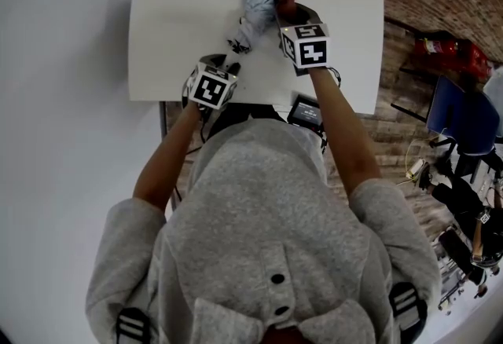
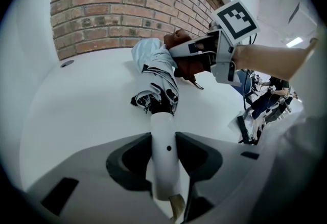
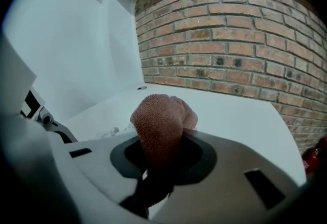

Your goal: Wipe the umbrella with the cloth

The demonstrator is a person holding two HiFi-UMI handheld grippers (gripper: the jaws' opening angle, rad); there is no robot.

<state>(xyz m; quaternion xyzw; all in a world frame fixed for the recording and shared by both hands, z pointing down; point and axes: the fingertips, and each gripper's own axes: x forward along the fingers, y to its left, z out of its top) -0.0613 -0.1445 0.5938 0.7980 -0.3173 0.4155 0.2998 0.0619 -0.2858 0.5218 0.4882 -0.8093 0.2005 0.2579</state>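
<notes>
A folded pale blue umbrella [image 1: 257, 6] lies on the white table [image 1: 181, 28], its white handle [image 2: 164, 151] pointing toward me. My left gripper [image 2: 164, 159] is shut on that handle, and in the head view the left gripper [image 1: 224, 71] sits near the table's front edge. My right gripper [image 1: 284, 5] is shut on a reddish-brown cloth [image 3: 161, 128]. In the left gripper view the cloth [image 2: 186, 67] rests against the right side of the umbrella canopy [image 2: 156, 69]. The umbrella's dark-trimmed folds [image 2: 153, 97] bunch just above the handle.
A brick wall [image 3: 230, 44] runs behind the table's far edge. A small round fitting [image 2: 67, 63] sits near the far table edge. To the right of the table on the floor stand a blue chair [image 1: 464, 115], a red item [image 1: 452, 52] and other clutter.
</notes>
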